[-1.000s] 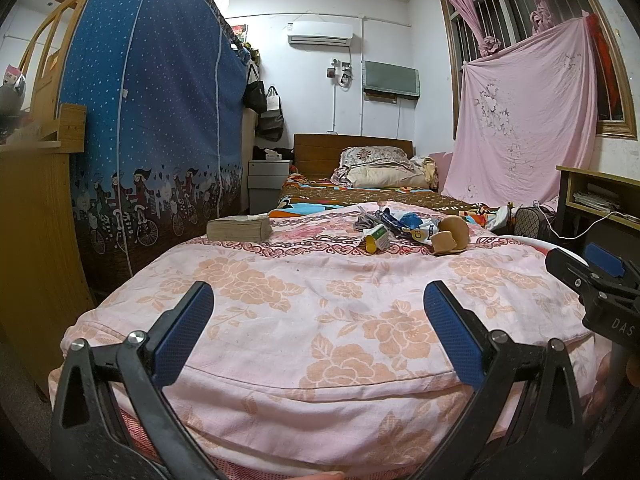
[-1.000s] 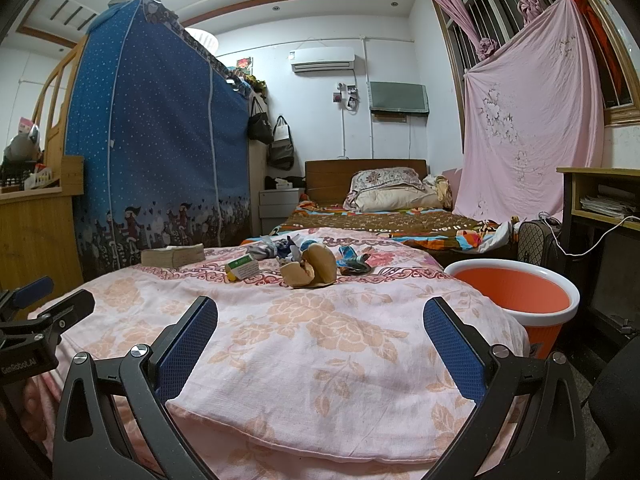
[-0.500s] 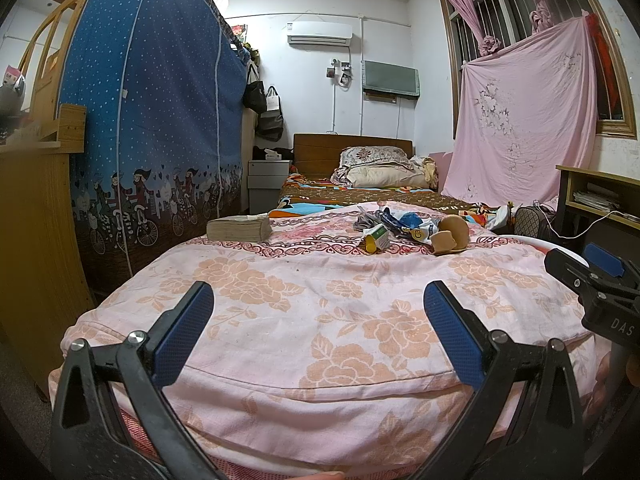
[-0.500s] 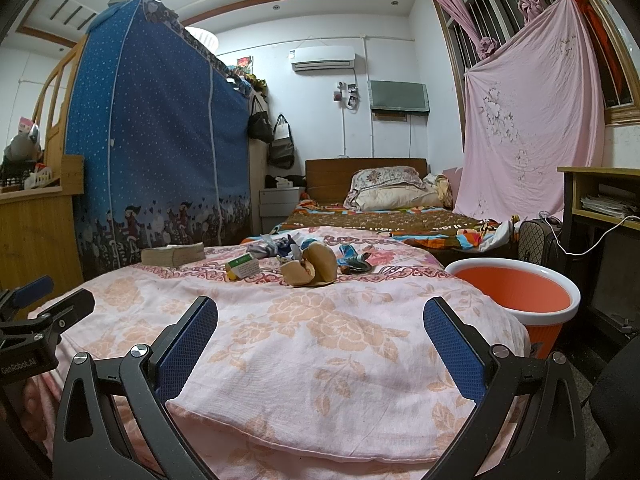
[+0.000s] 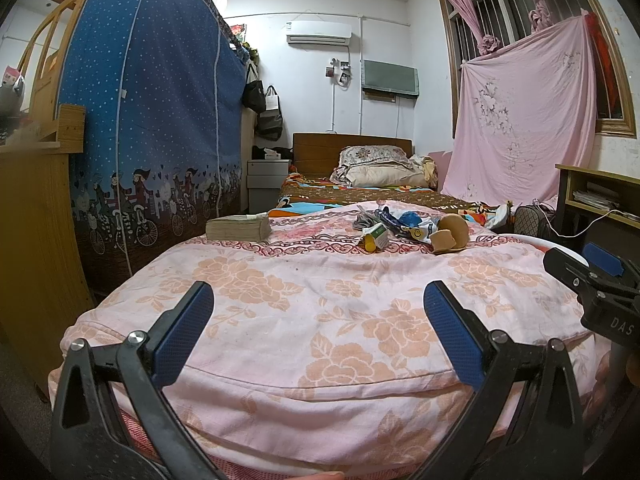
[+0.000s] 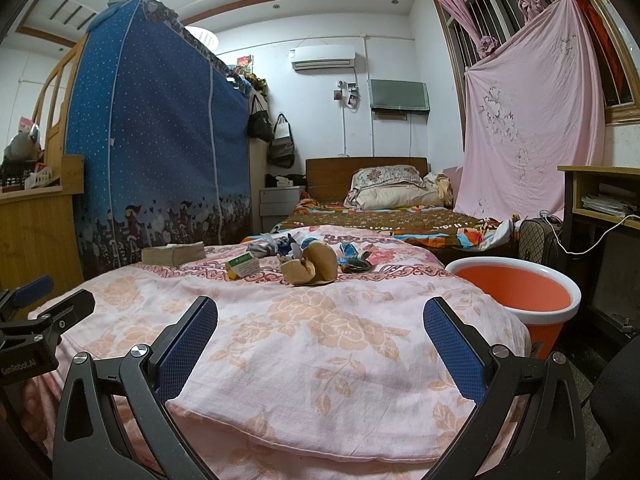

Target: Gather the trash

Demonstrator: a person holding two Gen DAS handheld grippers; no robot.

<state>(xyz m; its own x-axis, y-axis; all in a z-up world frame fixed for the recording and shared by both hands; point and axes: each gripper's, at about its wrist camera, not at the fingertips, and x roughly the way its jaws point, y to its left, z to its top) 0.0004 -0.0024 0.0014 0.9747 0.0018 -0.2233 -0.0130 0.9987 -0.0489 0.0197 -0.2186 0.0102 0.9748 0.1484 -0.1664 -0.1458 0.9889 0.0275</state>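
— Since everything turns on where the trash (image 6: 304, 258) lies, which way is it from the grippers?

— Straight ahead of both and well beyond the fingertips, on the far part of the quilt (image 6: 320, 332). From the right gripper (image 6: 320, 344) the heap sits ahead and slightly left of centre; from the left gripper (image 5: 319, 328) it is ahead and to the right.

— Which is nearer?

— I'd judge the right one, a little. The bucket (image 6: 516, 300) is also on its side, ahead to the right, just off the bed's edge.

— How does the trash lie?

— As a loose row running left to right across both grippers' line of approach: a small box (image 6: 243, 266) at the left end, a tan crumpled piece (image 6: 312, 266) in the middle, wrappers (image 6: 354, 260) at the right. The box's long axis slants, its yellow end toward the grippers and leftward.

— And the jaws?

— Both grippers are spread wide, holding nothing. A book (image 6: 173, 254) lies further left, apart from the row.
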